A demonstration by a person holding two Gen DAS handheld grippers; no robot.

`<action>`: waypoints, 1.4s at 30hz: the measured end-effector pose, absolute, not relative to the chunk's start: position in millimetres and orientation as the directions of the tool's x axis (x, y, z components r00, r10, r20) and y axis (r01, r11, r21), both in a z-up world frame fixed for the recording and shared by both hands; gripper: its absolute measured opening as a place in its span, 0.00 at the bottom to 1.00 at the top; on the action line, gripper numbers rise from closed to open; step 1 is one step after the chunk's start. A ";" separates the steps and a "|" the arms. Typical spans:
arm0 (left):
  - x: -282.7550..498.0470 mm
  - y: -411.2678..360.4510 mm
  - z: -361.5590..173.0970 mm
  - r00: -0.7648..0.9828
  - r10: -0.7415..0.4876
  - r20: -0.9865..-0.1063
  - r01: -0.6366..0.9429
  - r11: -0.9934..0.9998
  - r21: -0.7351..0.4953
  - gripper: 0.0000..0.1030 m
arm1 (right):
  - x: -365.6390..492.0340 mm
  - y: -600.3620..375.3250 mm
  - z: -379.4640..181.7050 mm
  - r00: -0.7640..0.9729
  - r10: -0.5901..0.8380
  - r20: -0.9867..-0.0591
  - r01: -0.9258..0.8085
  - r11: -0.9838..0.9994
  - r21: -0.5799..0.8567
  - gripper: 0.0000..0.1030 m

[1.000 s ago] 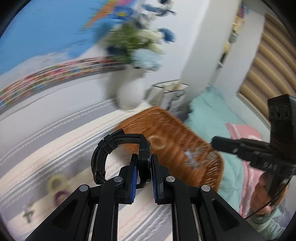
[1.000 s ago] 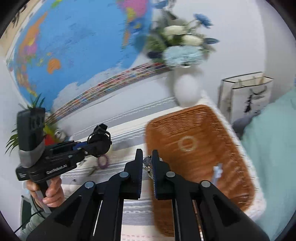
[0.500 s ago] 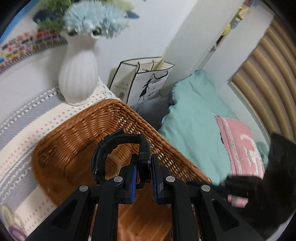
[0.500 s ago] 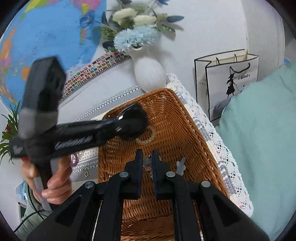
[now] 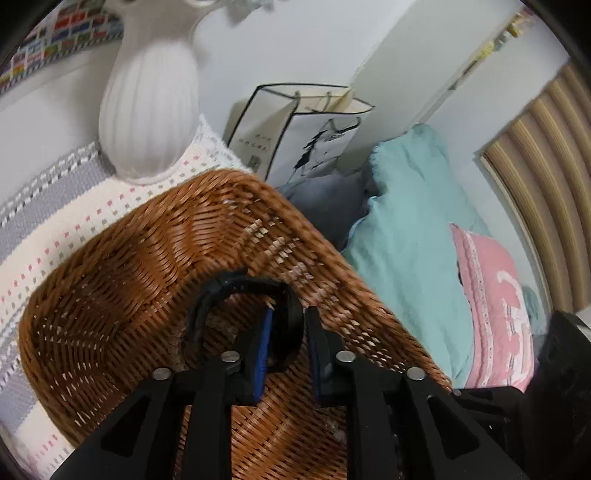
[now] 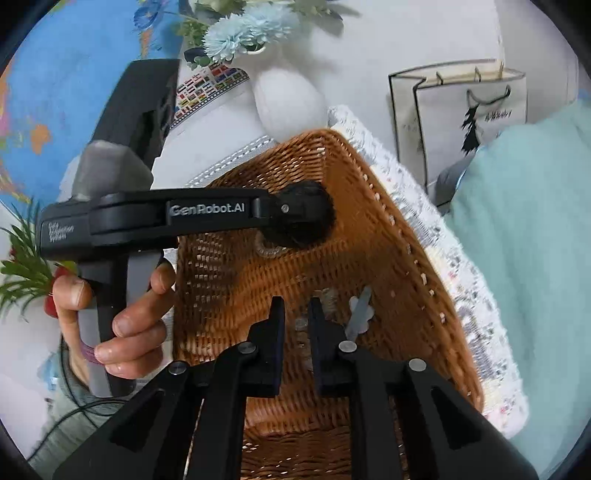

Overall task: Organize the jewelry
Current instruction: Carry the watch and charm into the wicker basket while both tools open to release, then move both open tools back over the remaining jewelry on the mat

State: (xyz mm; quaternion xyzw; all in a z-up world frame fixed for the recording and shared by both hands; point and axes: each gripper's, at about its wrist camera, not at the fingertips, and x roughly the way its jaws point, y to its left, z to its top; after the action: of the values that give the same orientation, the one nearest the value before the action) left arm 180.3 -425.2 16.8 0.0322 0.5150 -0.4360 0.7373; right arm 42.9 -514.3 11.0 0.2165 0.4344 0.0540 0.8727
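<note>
My left gripper [image 5: 291,317] hangs low inside the brown wicker basket [image 5: 221,177]. Its jaws are opening around a black watch [image 5: 284,332], which leans on the left pad with a gap at the right pad. My right gripper [image 6: 297,306] is also down in the basket [image 6: 369,177]. Its jaws are opening too, and a small blurred silvery piece [image 6: 301,325] sits loose between them. The right wrist view shows the left gripper [image 6: 299,218] reaching in from the left with the watch. A thin ring-shaped bracelet [image 6: 267,249] and a pale clip [image 6: 360,310] lie on the basket floor.
A white ribbed vase [image 5: 147,110] with flowers [image 6: 240,33] stands behind the basket on a striped cloth [image 5: 55,221]. A paper bag [image 5: 306,136], teal bedding [image 5: 406,240] and a pink pillow [image 5: 491,295] are to the right. A hand [image 6: 122,317] holds the left gripper's handle.
Both grippers came over the basket and sank into it. Their jaws, shut before on the watch and the small piece, have now parted.
</note>
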 end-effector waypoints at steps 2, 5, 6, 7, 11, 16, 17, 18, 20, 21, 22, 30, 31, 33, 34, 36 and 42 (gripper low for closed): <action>176.2 -420.2 24.8 0.089 -0.630 -0.772 0.686 0.600 -0.411 0.45 | 40.4 -516.7 13.5 0.626 0.271 -0.731 0.106 0.899 0.424 0.24; 169.9 -405.6 39.8 0.103 -0.660 -0.744 0.694 0.584 -0.422 0.52 | 32.8 -515.4 22.5 0.646 0.271 -0.714 0.098 0.898 0.429 0.30; 167.8 -399.8 44.7 0.112 -0.663 -0.741 0.693 0.586 -0.420 0.52 | 30.3 -514.8 25.7 0.650 0.275 -0.708 0.093 0.897 0.433 0.30; 165.1 -392.1 50.8 0.123 -0.666 -0.736 0.693 0.588 -0.417 0.52 | 27.0 -512.8 30.1 0.657 0.273 -0.702 0.089 0.898 0.432 0.30; 154.5 -358.1 71.1 0.170 -0.679 -0.714 0.686 0.602 -0.409 0.52 | 19.1 -503.0 45.4 0.677 0.253 -0.691 0.072 0.912 0.404 0.30; 140.1 -285.3 92.0 0.268 -0.667 -0.695 0.641 0.662 -0.389 0.52 | 10.7 -478.6 60.9 0.687 0.280 -0.671 0.023 0.914 0.405 0.30; 137.3 -272.2 94.9 0.287 -0.665 -0.689 0.633 0.672 -0.385 0.52 | 10.8 -472.3 63.2 0.687 0.281 -0.670 0.014 0.917 0.398 0.30; 135.0 -256.5 98.1 0.308 -0.663 -0.682 0.622 0.683 -0.383 0.52 | 10.4 -465.1 65.4 0.686 0.286 -0.669 0.001 0.919 0.394 0.30; 131.9 -226.9 101.9 0.340 -0.658 -0.672 0.591 0.705 -0.392 0.52 | 11.3 -450.7 67.1 0.679 0.305 -0.668 -0.023 0.918 0.396 0.30; 130.4 -208.8 103.3 0.355 -0.655 -0.667 0.568 0.718 -0.403 0.52 | 12.4 -441.0 67.8 0.672 0.320 -0.667 -0.039 0.916 0.400 0.30; 129.0 -196.3 103.9 0.366 -0.654 -0.662 0.553 0.725 -0.410 0.52 | 12.7 -433.1 67.3 0.668 0.329 -0.668 -0.052 0.915 0.399 0.30; 111.8 -77.2 96.9 0.505 -0.590 -0.630 0.448 0.803 -0.393 0.52 | 18.3 -363.7 64.4 0.635 0.340 -0.694 -0.136 0.933 0.333 0.30; 110.6 -67.2 95.7 0.515 -0.582 -0.630 0.438 0.810 -0.391 0.52 | 21.6 -355.5 64.2 0.631 0.341 -0.696 -0.144 0.934 0.327 0.30; 108.4 -47.1 89.0 0.542 -0.546 -0.639 0.411 0.835 -0.366 0.52 | 27.4 -342.5 62.9 0.625 0.342 -0.701 -0.156 0.935 0.318 0.30; 107.7 -40.4 85.8 0.551 -0.528 -0.646 0.400 0.847 -0.351 0.52 | 29.5 -336.6 62.7 0.621 0.345 -0.704 -0.162 0.935 0.315 0.30; 106.1 -29.5 74.7 0.552 -0.499 -0.668 0.393 0.862 -0.320 0.52 | 37.5 -320.7 59.2 0.607 0.353 -0.712 -0.177 0.934 0.311 0.30; 105.5 -26.4 35.5 0.496 -0.464 -0.734 0.434 0.865 -0.253 0.52 | 60.8 -281.5 40.1 0.552 0.379 -0.743 -0.202 0.925 0.321 0.30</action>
State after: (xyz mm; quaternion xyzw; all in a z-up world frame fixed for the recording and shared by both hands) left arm 105.5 -26.4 35.5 -0.0173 0.4294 -0.2597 0.8648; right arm 60.8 -281.5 40.1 0.0995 0.4432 0.1659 0.8753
